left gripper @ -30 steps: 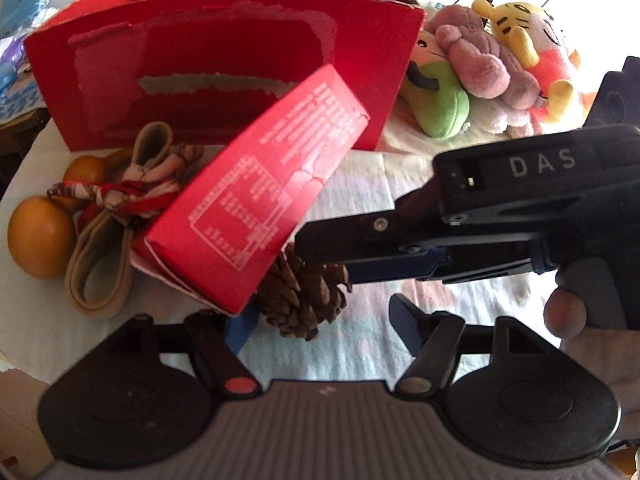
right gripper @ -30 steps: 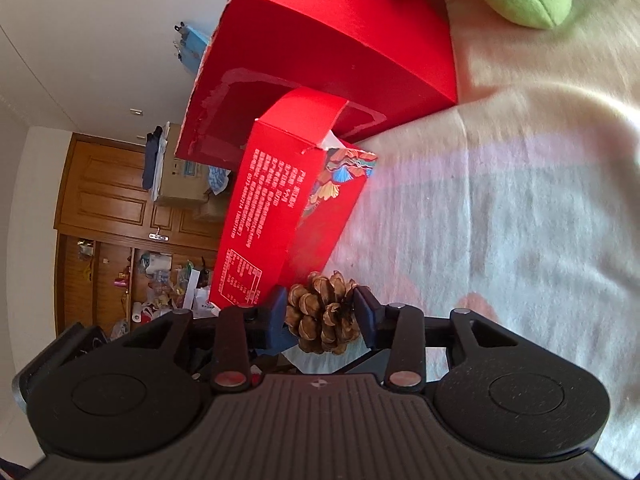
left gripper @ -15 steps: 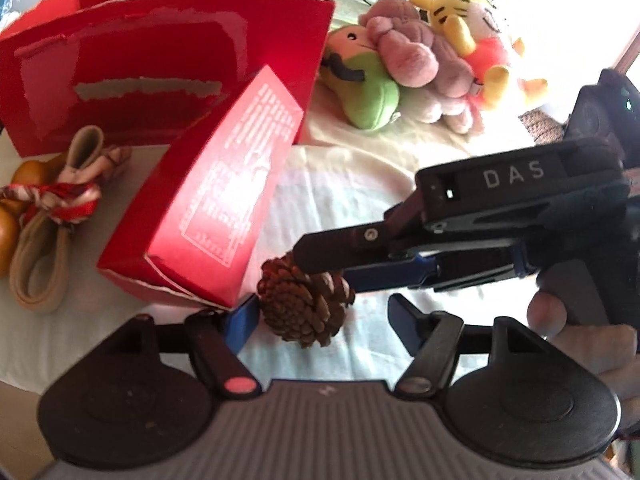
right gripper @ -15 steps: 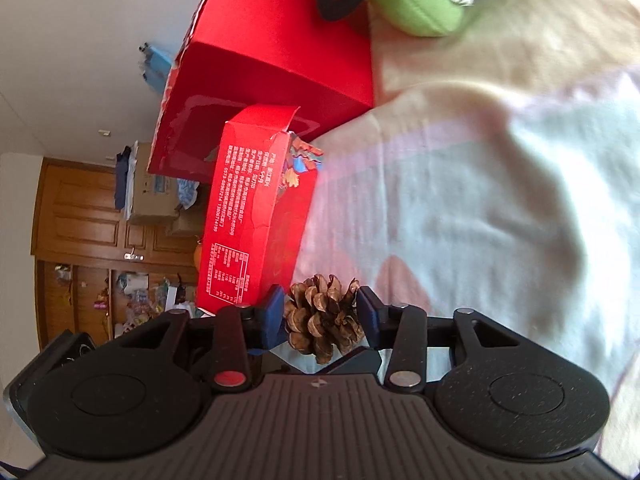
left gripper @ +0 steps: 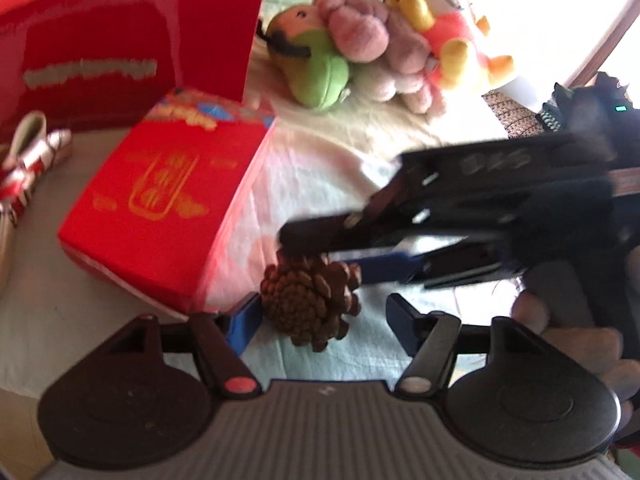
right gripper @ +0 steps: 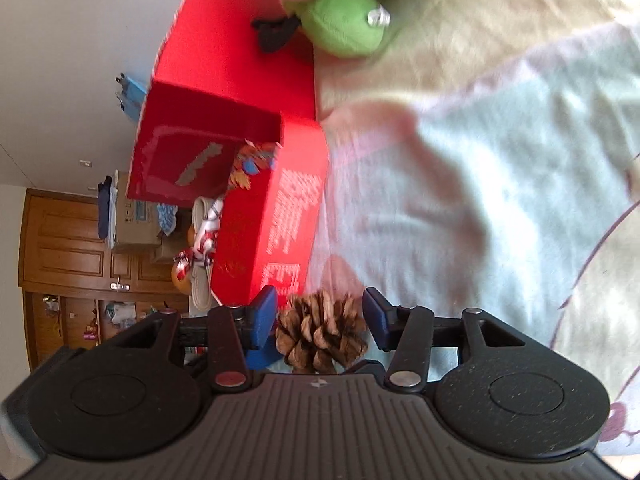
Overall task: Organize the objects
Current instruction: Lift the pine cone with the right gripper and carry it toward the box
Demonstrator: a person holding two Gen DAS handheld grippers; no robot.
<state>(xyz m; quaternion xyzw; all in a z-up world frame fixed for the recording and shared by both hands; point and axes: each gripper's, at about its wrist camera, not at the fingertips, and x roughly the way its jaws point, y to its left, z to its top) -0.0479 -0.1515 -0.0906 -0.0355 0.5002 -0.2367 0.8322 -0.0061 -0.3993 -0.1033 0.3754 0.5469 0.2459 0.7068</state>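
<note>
A brown pine cone (left gripper: 310, 304) rests on the pale cloth, and my right gripper (right gripper: 320, 316) is shut on it, with a blue pad on either side of the cone (right gripper: 320, 334). In the left wrist view the right gripper (left gripper: 324, 254) reaches in from the right, turned on its side. My left gripper (left gripper: 324, 320) stands open around the same cone from the near side, and its left finger (left gripper: 244, 320) is next to the corner of a small red box (left gripper: 160, 208). That box (right gripper: 272, 232) lies flat with its gold-printed face up.
A large open red box (left gripper: 132, 40) stands at the back left. Several plush toys (left gripper: 376, 44) lie at the back centre. A striped ribbon with a beige strap (left gripper: 28, 164) lies at the far left. A hand (left gripper: 560, 344) holds the right gripper's handle.
The small red box, tilted on edge before, has tipped over and now lies flat. The left camera has swung right. The right gripper stays on the pine cone.
</note>
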